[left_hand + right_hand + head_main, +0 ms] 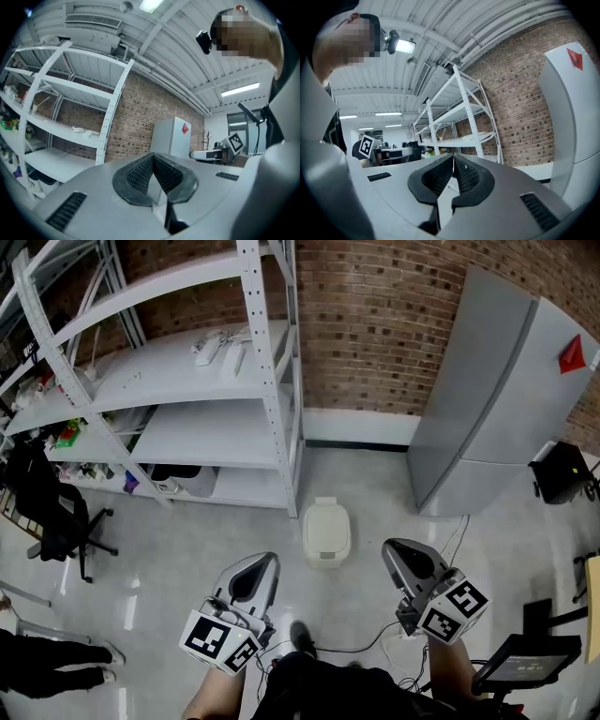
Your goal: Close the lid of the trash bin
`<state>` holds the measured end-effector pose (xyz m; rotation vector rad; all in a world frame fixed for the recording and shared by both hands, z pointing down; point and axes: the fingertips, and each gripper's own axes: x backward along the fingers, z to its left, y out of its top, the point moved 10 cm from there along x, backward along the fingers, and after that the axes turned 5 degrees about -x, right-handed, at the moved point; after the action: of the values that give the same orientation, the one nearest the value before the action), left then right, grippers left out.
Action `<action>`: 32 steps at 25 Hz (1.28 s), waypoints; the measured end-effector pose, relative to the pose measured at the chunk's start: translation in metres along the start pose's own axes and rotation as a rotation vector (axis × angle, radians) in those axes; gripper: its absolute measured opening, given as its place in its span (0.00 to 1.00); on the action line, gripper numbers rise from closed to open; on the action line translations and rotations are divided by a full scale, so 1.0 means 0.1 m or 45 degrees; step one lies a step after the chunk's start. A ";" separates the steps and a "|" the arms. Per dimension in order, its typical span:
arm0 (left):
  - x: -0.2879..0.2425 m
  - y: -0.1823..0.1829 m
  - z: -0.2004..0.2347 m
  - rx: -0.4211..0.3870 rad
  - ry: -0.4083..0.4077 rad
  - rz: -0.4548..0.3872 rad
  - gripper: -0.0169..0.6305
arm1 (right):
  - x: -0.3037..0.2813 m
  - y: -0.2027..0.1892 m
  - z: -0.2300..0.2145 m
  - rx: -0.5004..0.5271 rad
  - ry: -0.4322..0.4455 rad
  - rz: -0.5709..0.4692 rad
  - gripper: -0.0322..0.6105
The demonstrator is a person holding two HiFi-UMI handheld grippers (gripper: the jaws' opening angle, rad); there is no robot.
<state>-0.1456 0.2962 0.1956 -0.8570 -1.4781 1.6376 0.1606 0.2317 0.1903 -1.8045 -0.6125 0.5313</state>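
The trash bin [326, 532] stands on the floor [375, 521] in the middle of the scene, just right of the near corner post of the white shelf rack [187, 390] and left of the grey cabinet [487, 399]. Its pale lid lies flat on top and looks shut. Behind it, the brick wall [375, 315] is on the far side.

Both claws are held up in the air, near the person and well apart from the bin. The left claw [253, 573] is on the near left and the right claw [405, 557] on the near right. In each gripper view, the ribbed black pads meet at their tips, and nothing is between them.
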 end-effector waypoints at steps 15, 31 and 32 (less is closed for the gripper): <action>0.96 -0.07 -1.64 -0.065 0.092 0.101 0.02 | 1.64 -0.42 0.43 -0.049 0.096 0.010 0.06; 2.97 -0.30 -1.88 -0.009 -0.087 -0.003 0.02 | 2.57 -1.10 2.33 -0.037 -0.151 -0.030 0.06; 3.08 -0.30 -1.91 -0.004 -0.098 -0.002 0.02 | 2.64 -1.14 2.45 -0.044 -0.163 -0.024 0.06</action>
<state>-0.1278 0.6596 0.2079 -0.8021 -1.5343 1.6842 0.1923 0.6078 0.2116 -1.8048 -0.7295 0.6304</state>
